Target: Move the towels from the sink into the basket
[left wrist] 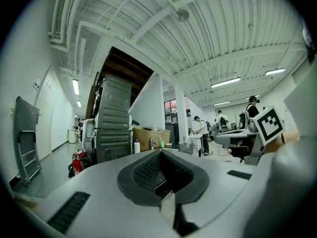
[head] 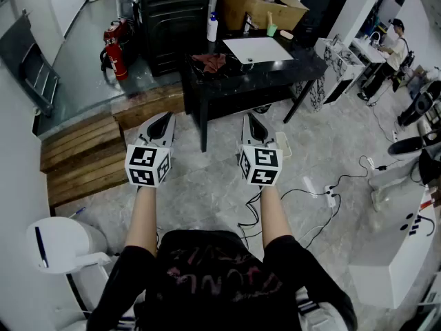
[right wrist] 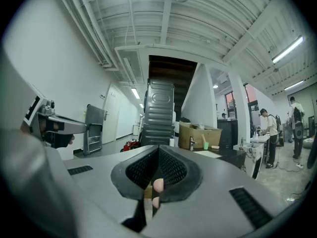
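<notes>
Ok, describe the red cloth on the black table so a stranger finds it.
Start at the black table with the white sink in its top. Left of the sink, near the table's left end, lies the crumpled dark red cloth. It is the only red, soft thing there.

- One reddish-brown towel [head: 210, 63] is seen lying crumpled on the black worktop [head: 275, 73], just left of the sink.
- The sink [head: 258, 48] is white and rectangular, and is set in the worktop's top.
</notes>
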Tool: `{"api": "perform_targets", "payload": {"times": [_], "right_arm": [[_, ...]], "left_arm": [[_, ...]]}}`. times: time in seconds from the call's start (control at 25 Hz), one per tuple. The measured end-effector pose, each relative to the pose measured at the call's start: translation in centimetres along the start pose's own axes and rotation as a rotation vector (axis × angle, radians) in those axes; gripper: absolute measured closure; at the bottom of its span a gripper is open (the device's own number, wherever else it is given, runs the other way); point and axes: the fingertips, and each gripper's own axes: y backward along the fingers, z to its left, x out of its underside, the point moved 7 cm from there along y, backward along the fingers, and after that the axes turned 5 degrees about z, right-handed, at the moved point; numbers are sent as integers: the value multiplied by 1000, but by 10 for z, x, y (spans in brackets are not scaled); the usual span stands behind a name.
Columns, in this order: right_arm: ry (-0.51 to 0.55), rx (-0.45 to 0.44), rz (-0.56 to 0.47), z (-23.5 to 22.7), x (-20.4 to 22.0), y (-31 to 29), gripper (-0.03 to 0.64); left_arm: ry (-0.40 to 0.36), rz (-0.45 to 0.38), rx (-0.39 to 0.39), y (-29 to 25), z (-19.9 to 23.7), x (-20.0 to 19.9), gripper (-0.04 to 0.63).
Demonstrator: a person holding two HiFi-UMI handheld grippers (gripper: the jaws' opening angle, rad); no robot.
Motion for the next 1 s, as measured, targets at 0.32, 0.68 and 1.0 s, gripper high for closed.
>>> {"api": "perform_targets", "payload": {"times": [0.32, 0.68, 1.0], "right_arm": [[17, 29, -3, -1, -1, -5, 603], [6, 29, 0, 5, 1, -2, 602], [18, 27, 17, -4, -2, -12, 601]], "left_arm": [[5, 11, 6, -6, 5, 4, 580], [12, 21, 24, -3, 11, 10, 580], [31, 38, 30, -11, 18, 17, 580]]}}
